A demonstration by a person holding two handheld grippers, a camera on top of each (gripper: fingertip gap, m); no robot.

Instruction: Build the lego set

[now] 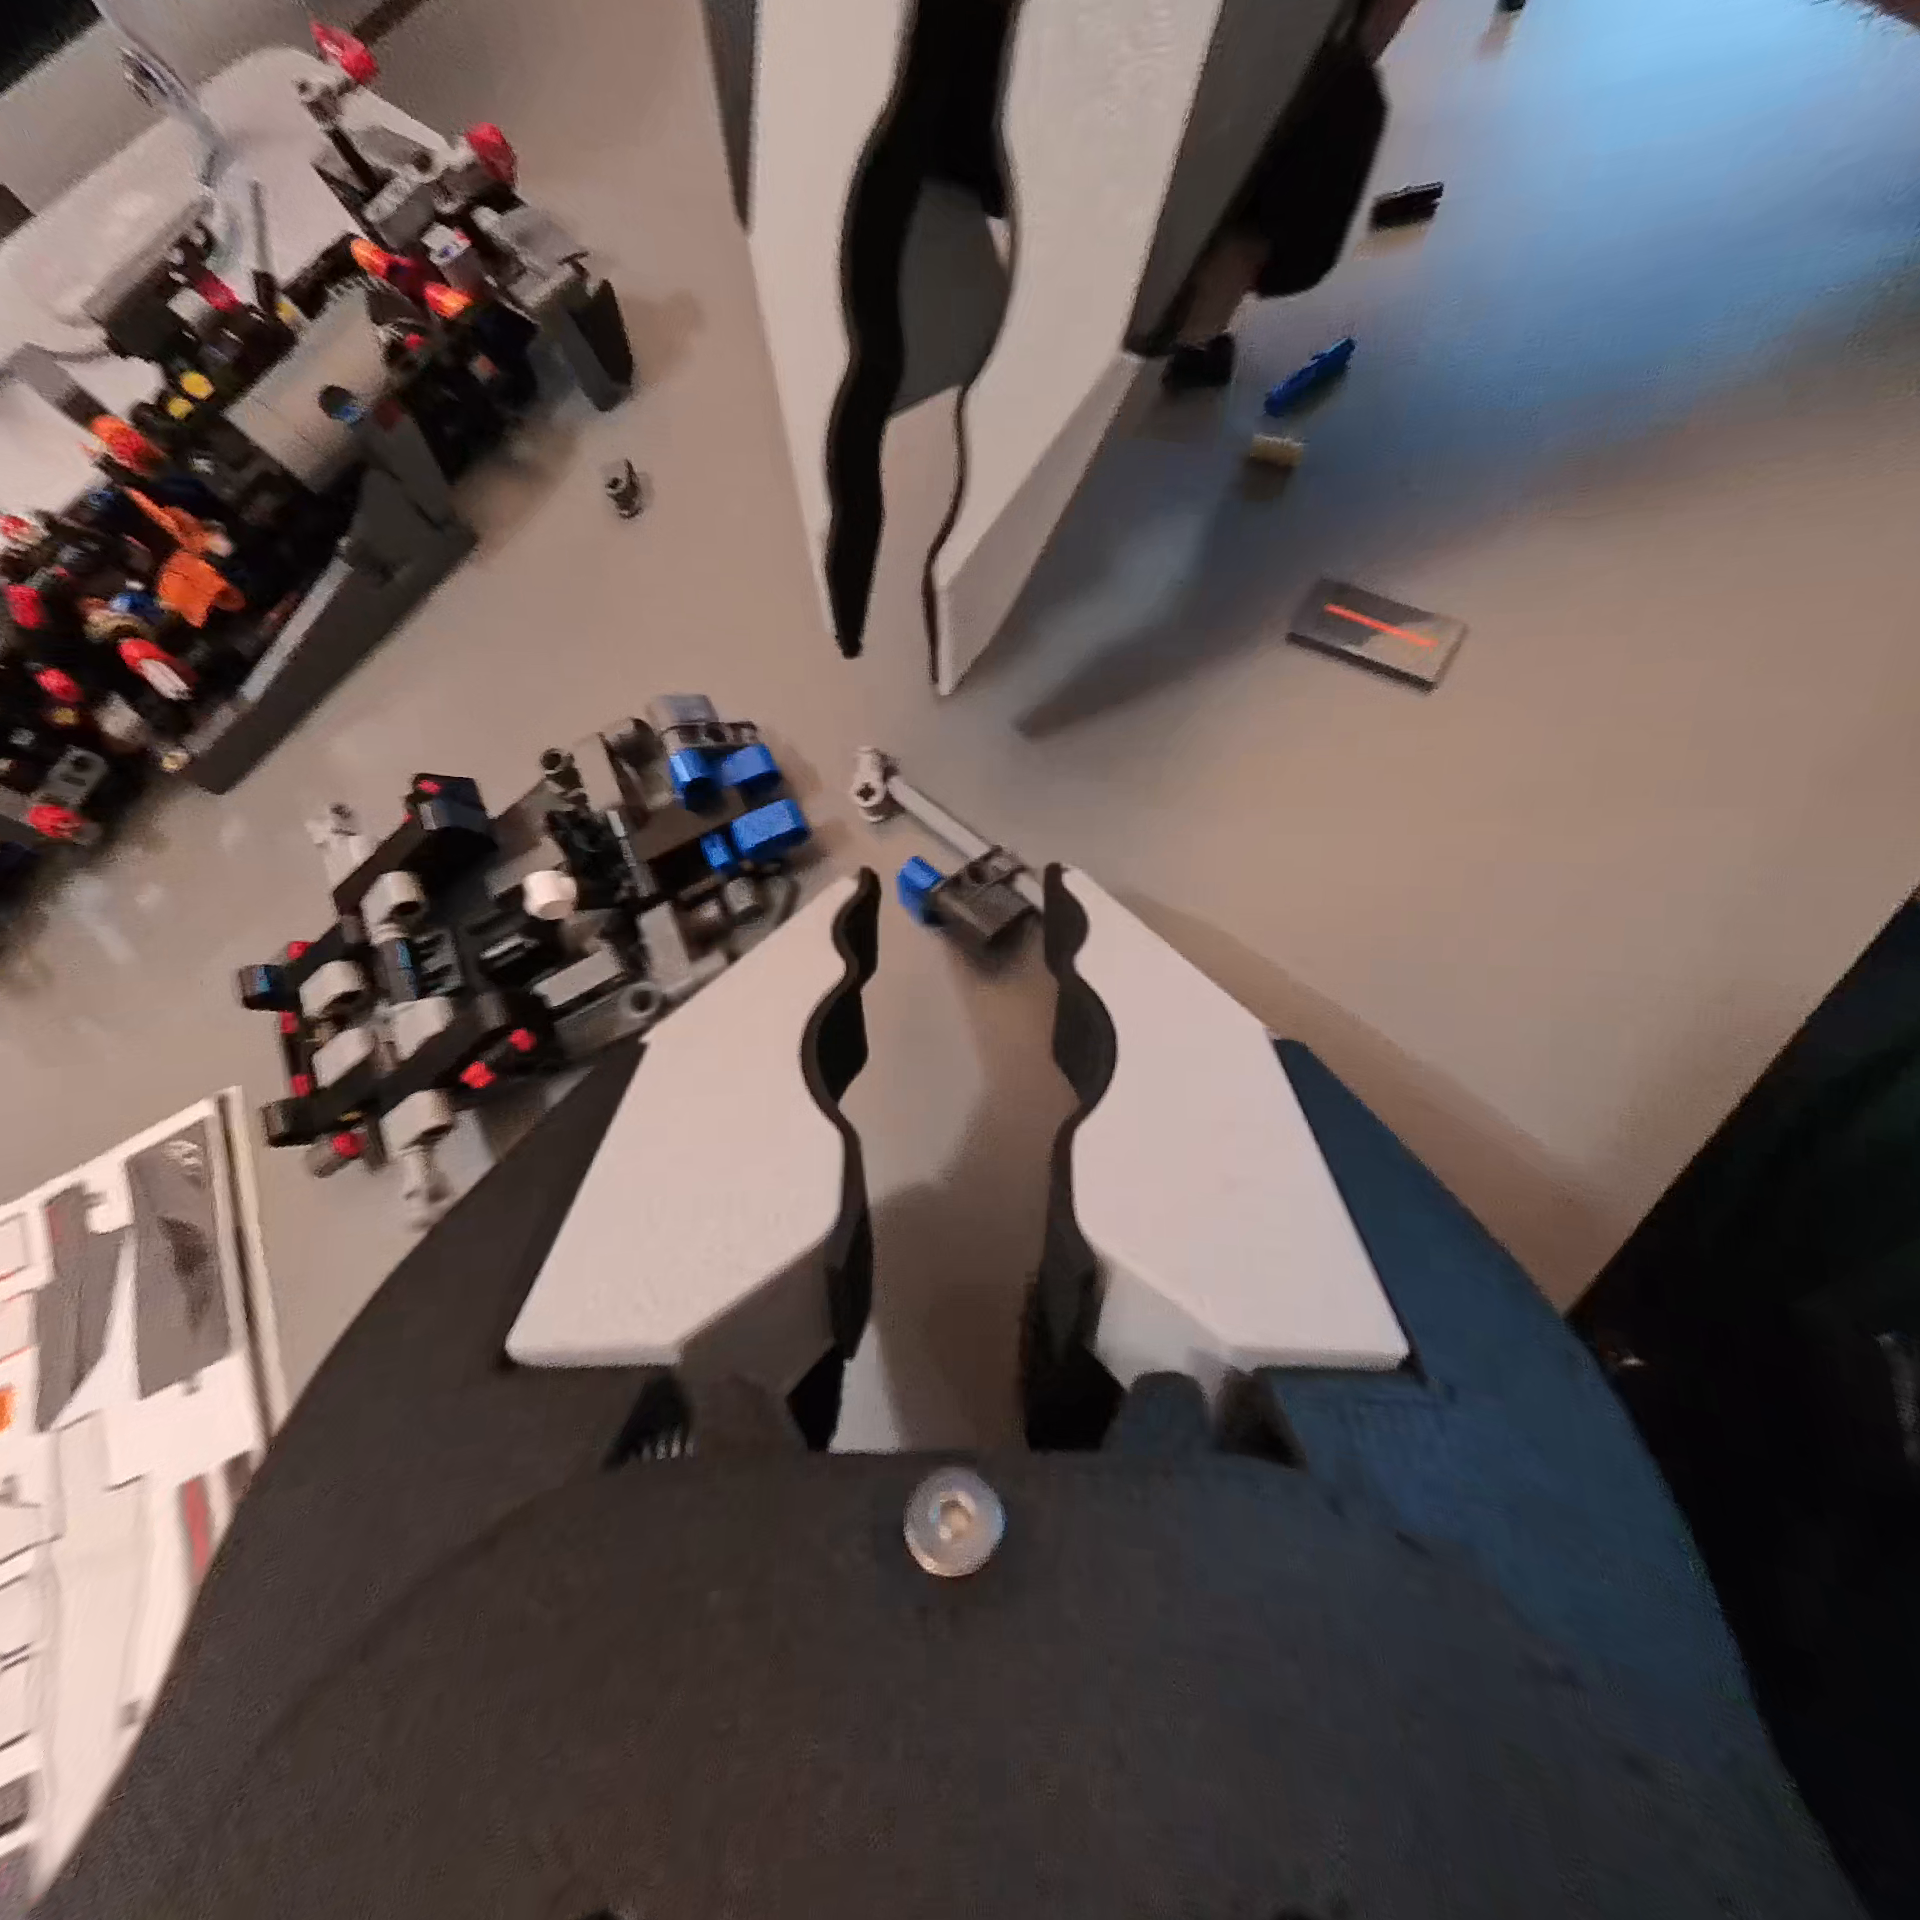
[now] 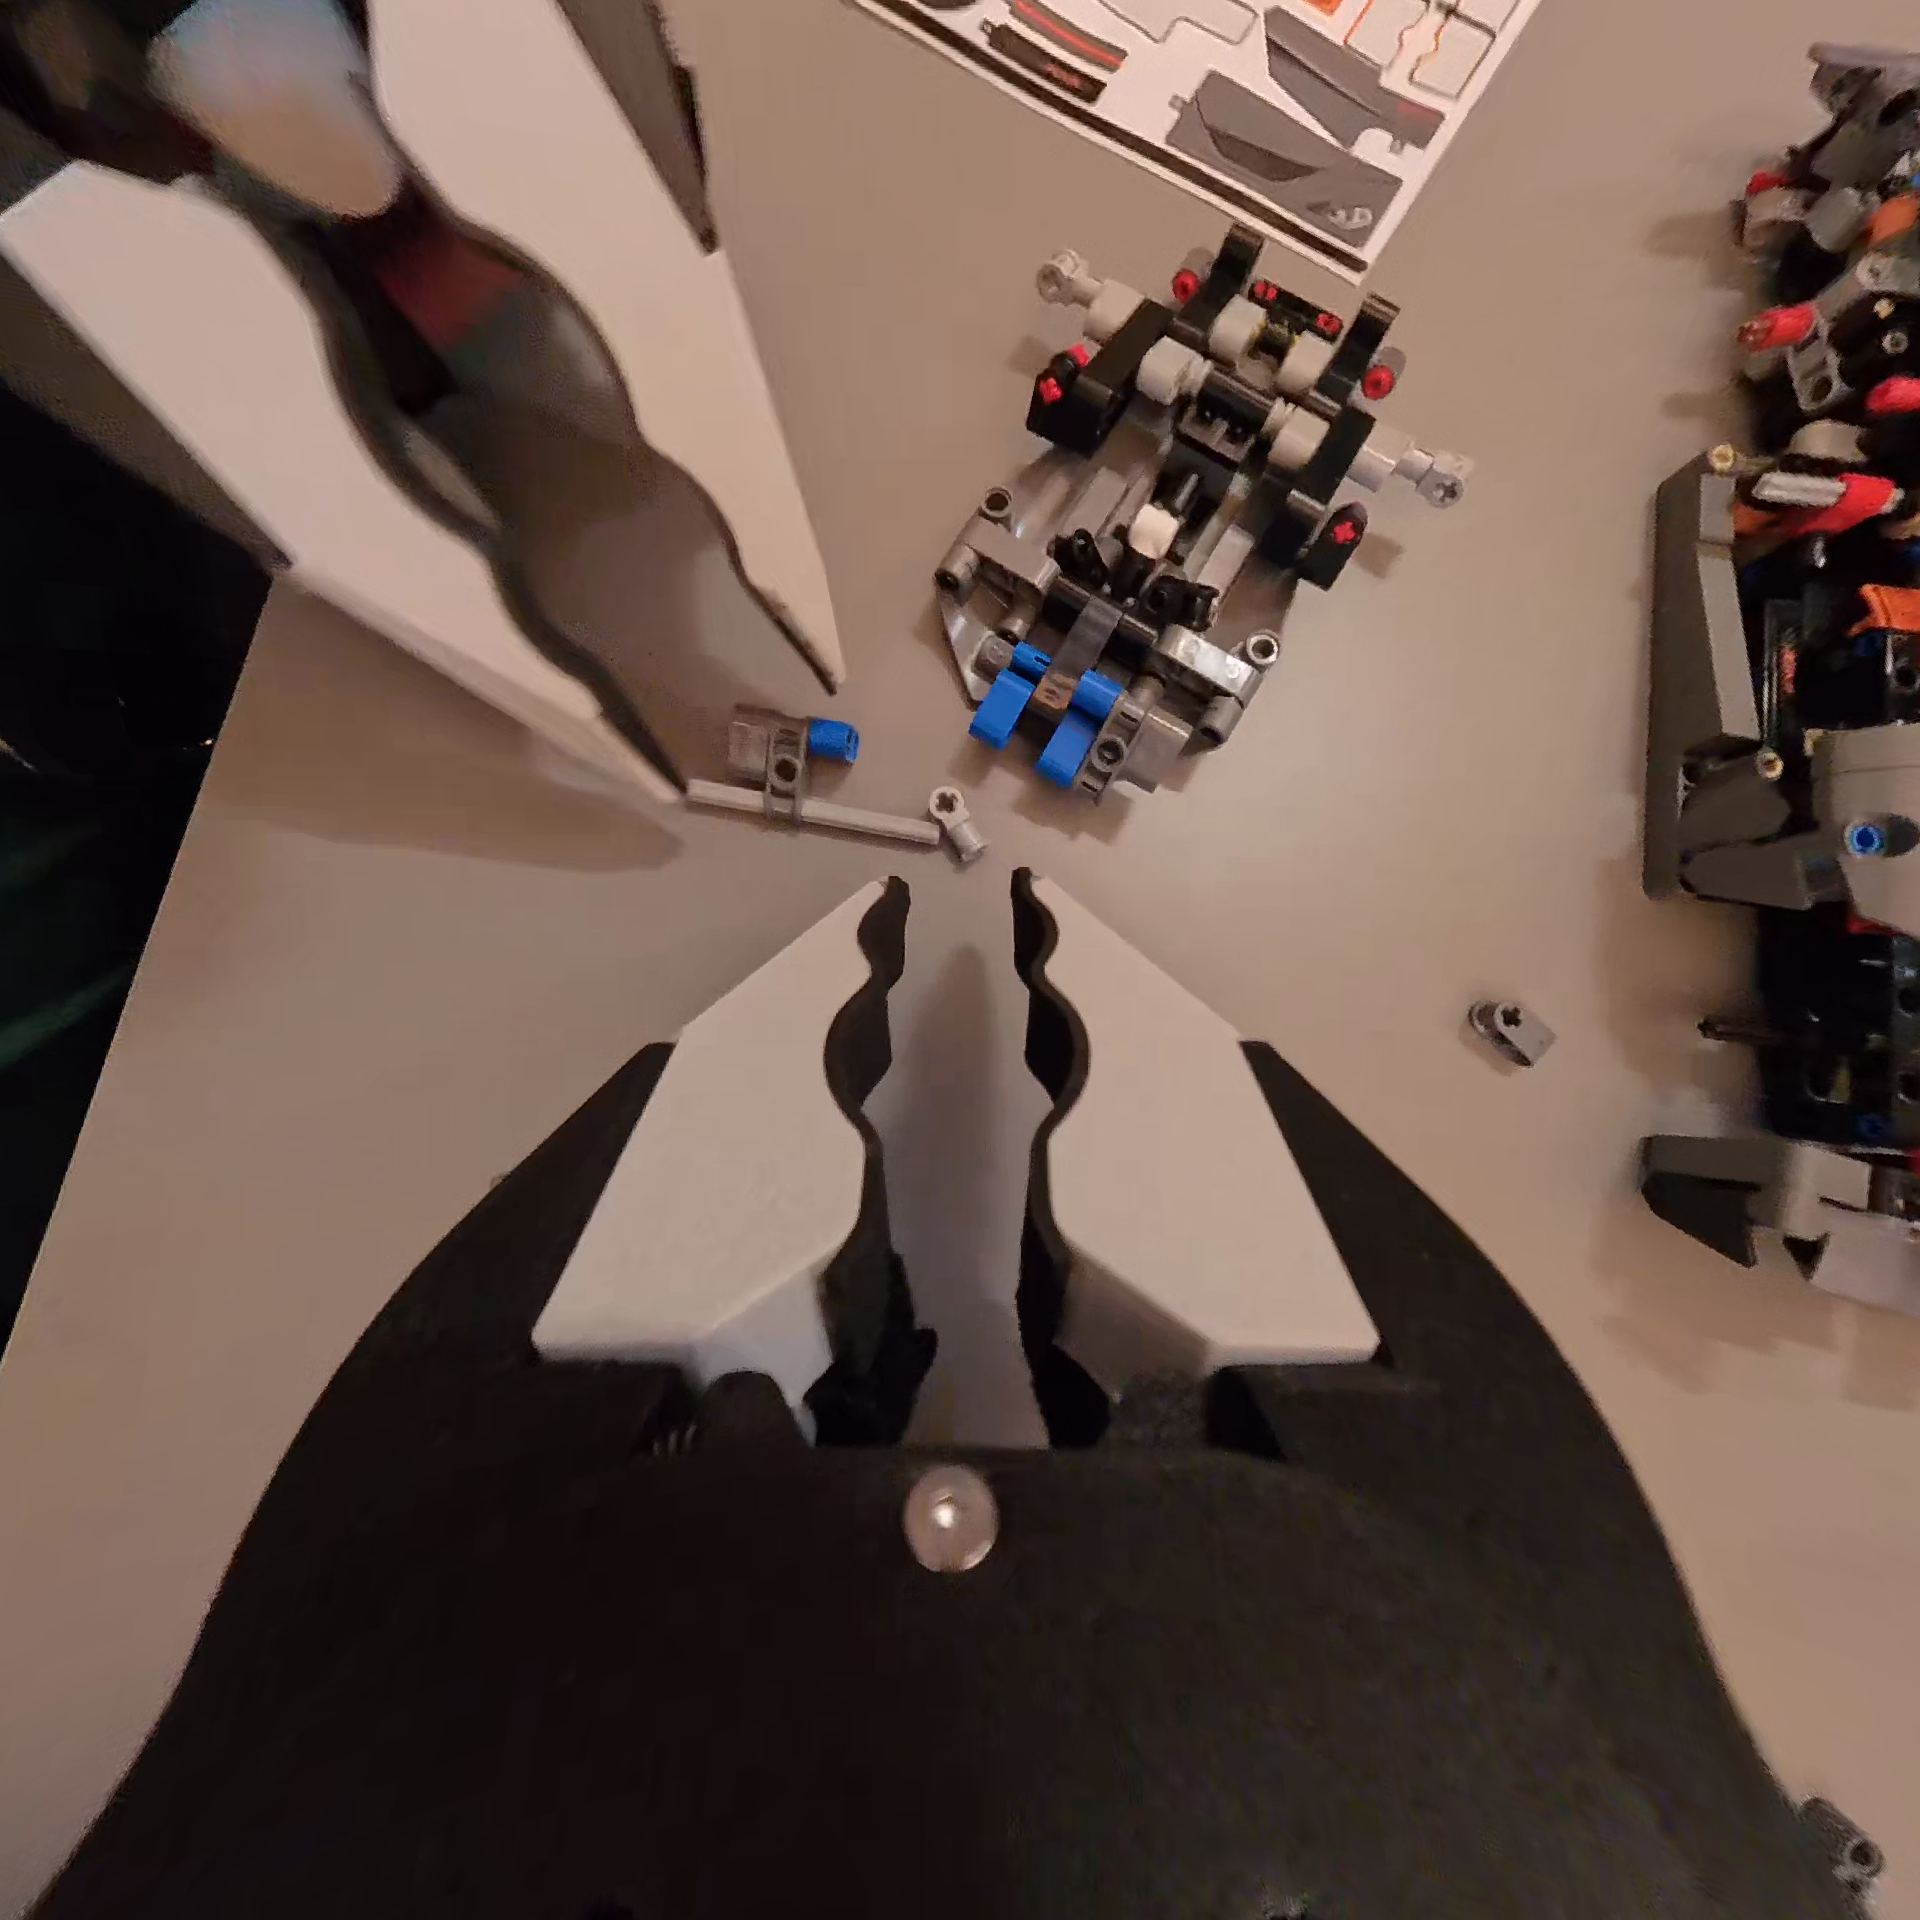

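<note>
Left wrist view centre: spread, empty left gripper (image 1: 961,883) hovers at the small grey axle-and-blue-pin subassembly (image 1: 951,862), apparently awaiting pickup; next, close on it.

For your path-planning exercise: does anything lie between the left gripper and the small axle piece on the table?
Nothing visible does. The left gripper is open right at the axle piece, with only bare table around it.

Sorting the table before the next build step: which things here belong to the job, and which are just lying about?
In the job: small axle piece with blue pin; half-built car frame; left gripper, open; right gripper, open.

Lying about: sticker sheet; loose grey connector; flat dark tile; parts pile.
</note>
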